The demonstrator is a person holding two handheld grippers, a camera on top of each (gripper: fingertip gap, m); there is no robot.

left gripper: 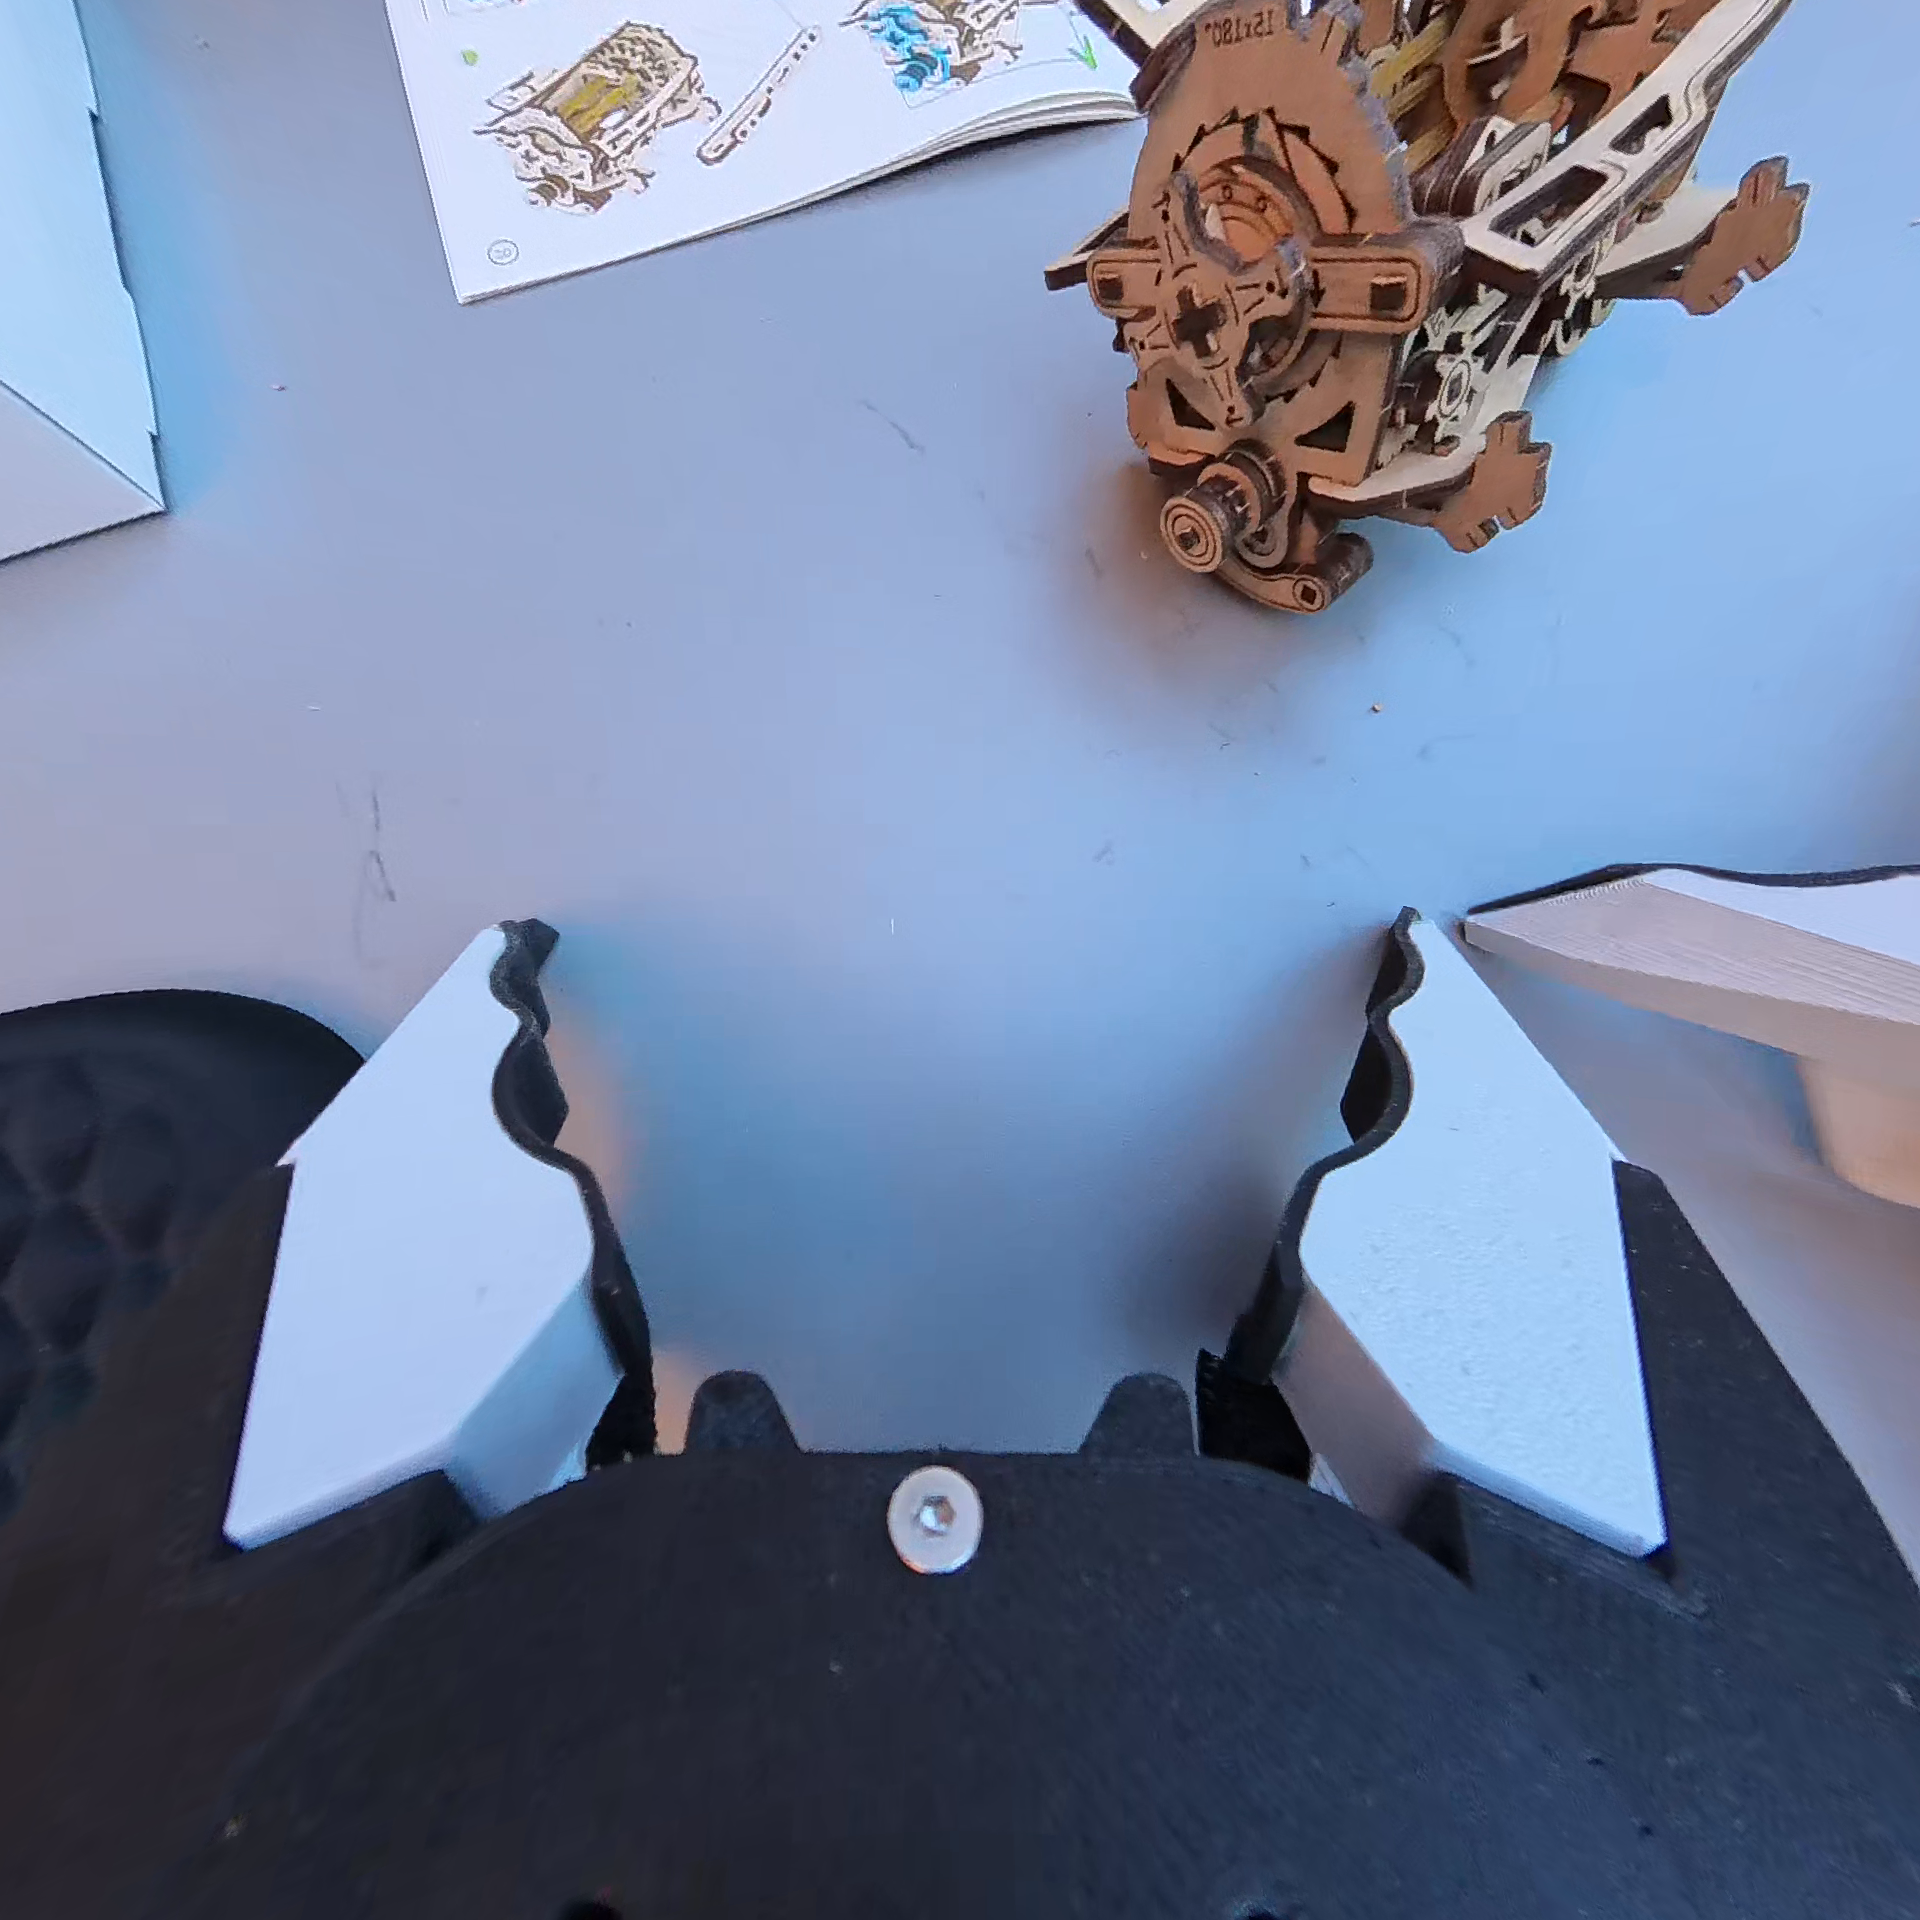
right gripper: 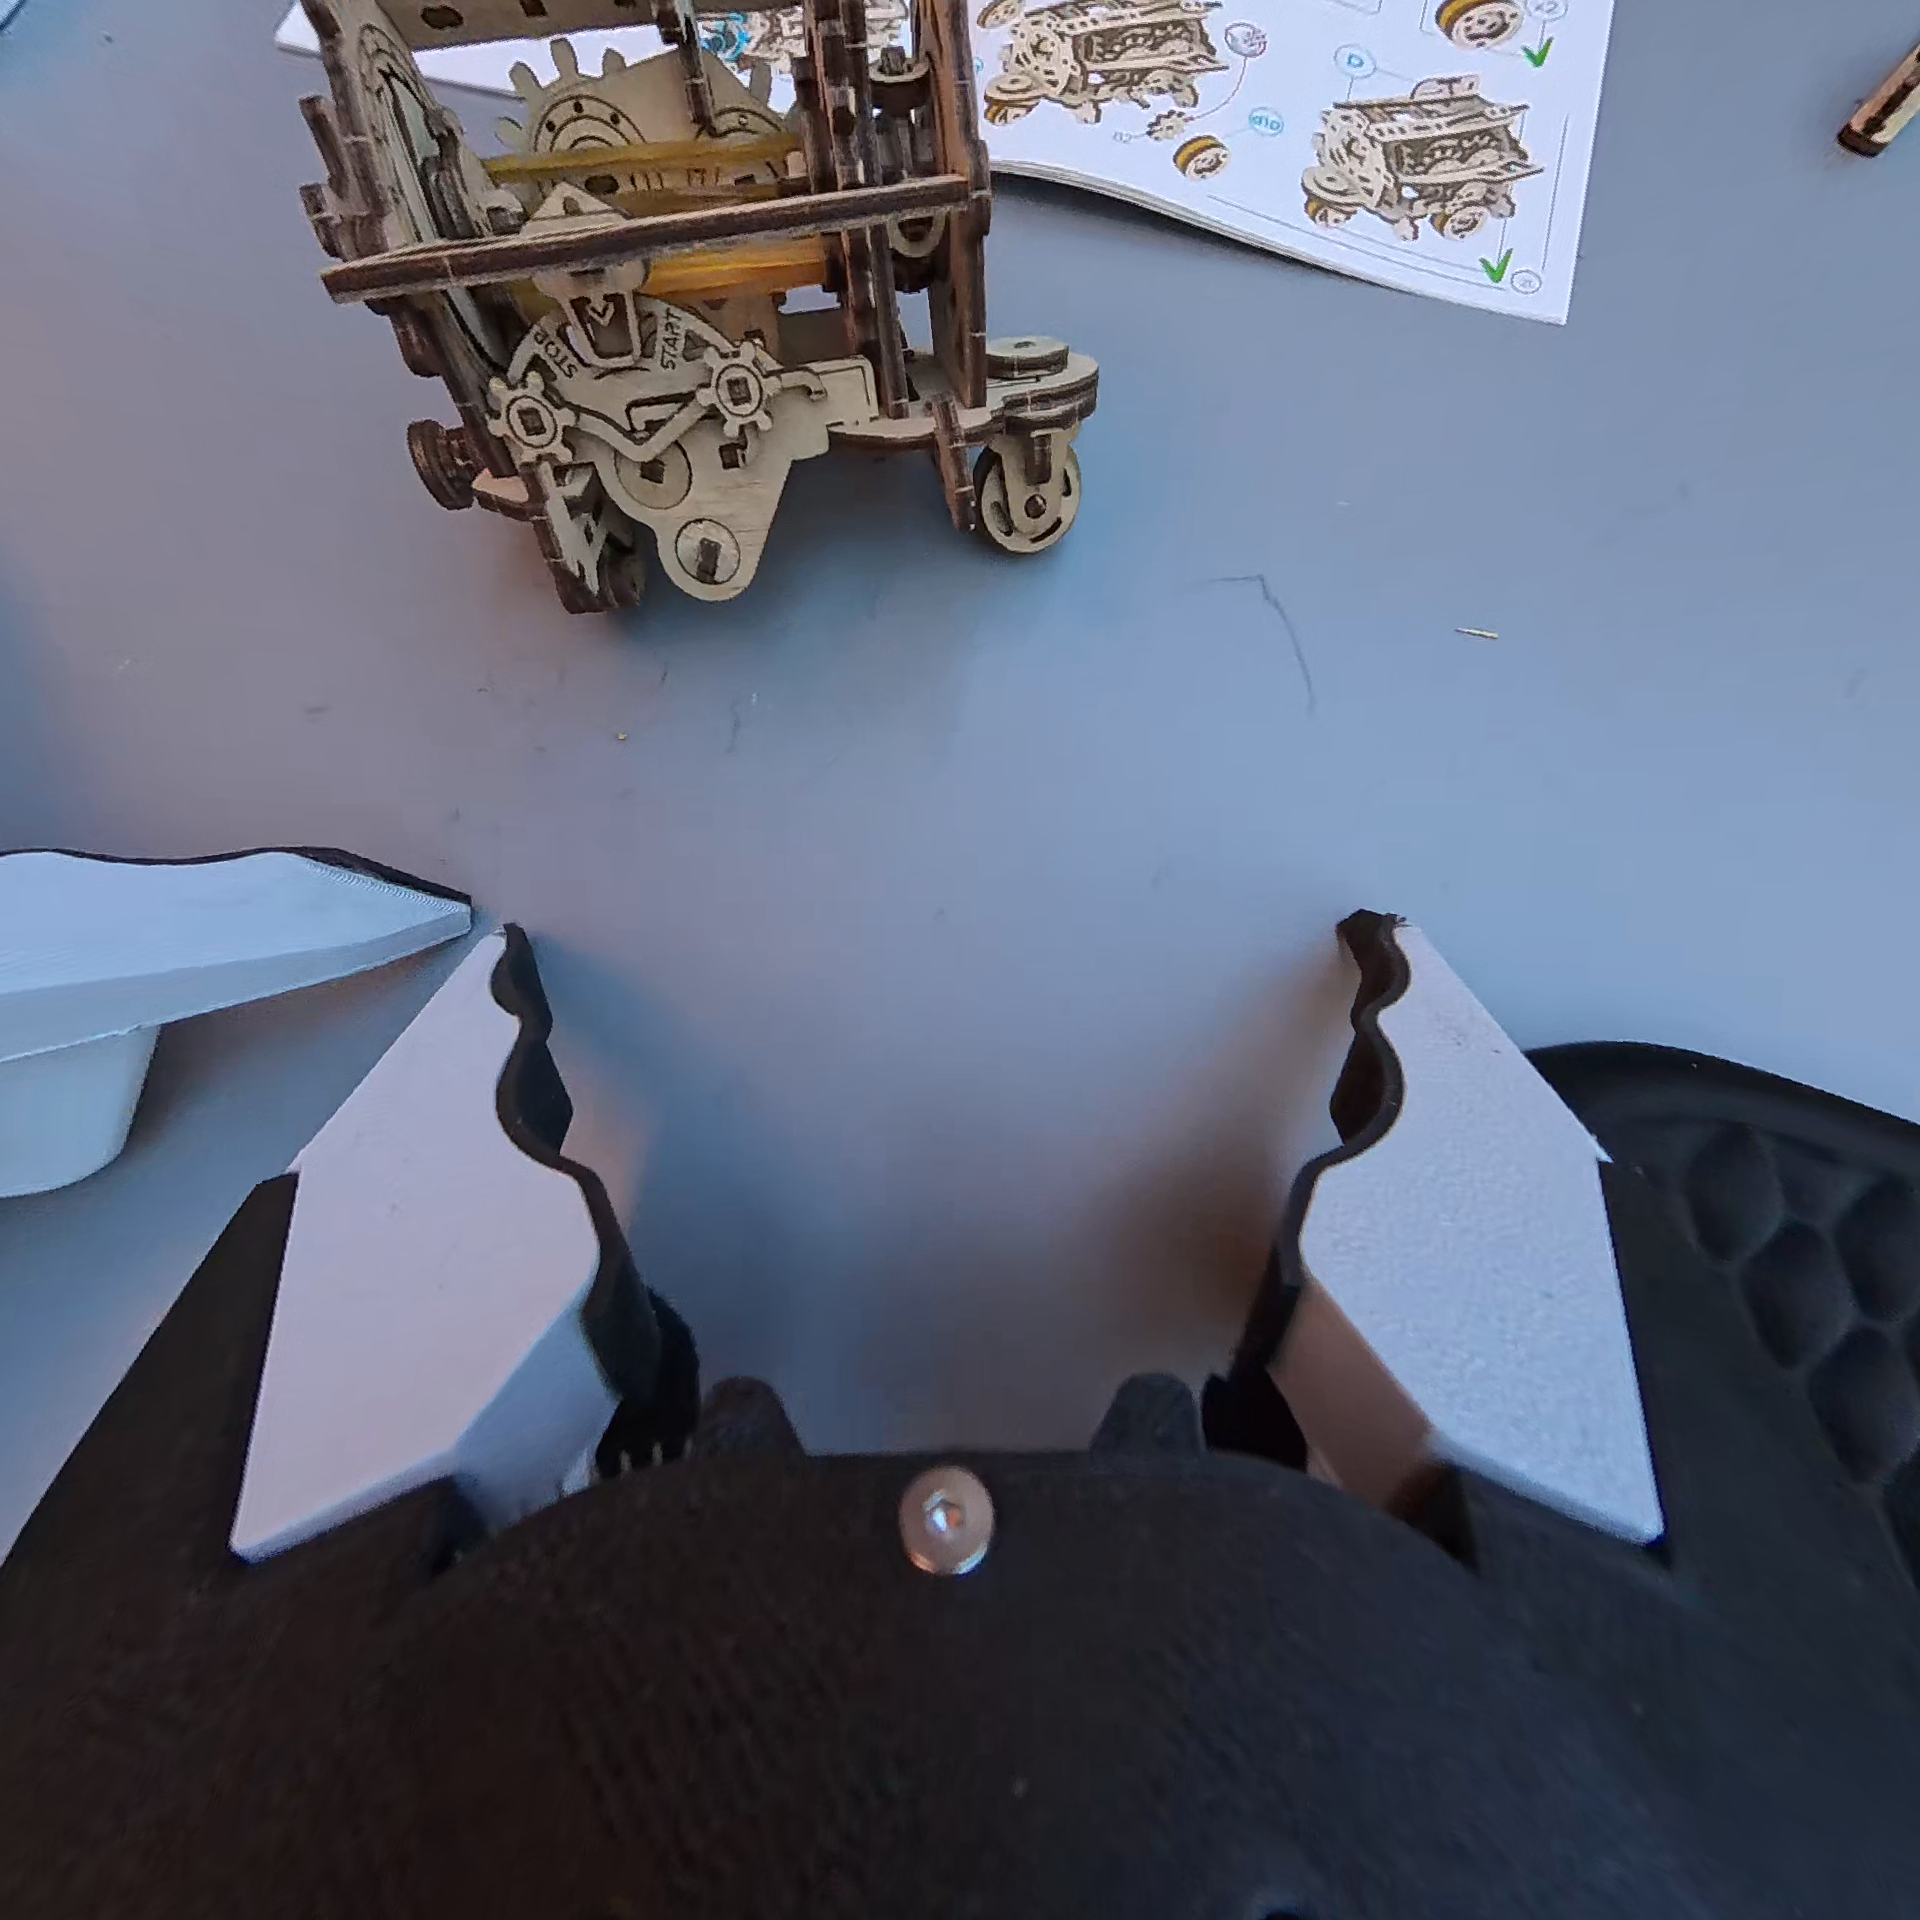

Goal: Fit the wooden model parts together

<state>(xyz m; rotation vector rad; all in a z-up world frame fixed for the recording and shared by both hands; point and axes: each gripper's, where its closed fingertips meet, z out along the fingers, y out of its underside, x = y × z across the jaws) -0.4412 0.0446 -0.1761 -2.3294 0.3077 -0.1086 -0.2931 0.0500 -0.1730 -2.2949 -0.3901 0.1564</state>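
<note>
Right wrist view showed the wooden model (right gripper: 665, 301) standing on the grey table (right gripper: 1039, 748), ahead and to the left of the camera — a boxy frame of laser-cut plywood with gears, yellow rubber bands stretched inside it and a small wheel at its near right corner. Left wrist view caught the same wooden model (left gripper: 1382, 281) from another side, up and to the right, with a round toothed disc and a cross-shaped piece facing the lens. Behind it lay an open instruction booklet (right gripper: 1351, 156) with coloured drawings of the build, its corner just beside the model. A small wooden piece (right gripper: 1886, 109) rested at the far right edge of the table, well apart. The right gripper (right gripper: 935, 940) hung over bare table with its fingers spread wide, gripping nothing. The left gripper (left gripper: 961, 940) sat just beside it — also spread wide and empty. A white box (left gripper: 62, 312) lay at the left.
</note>
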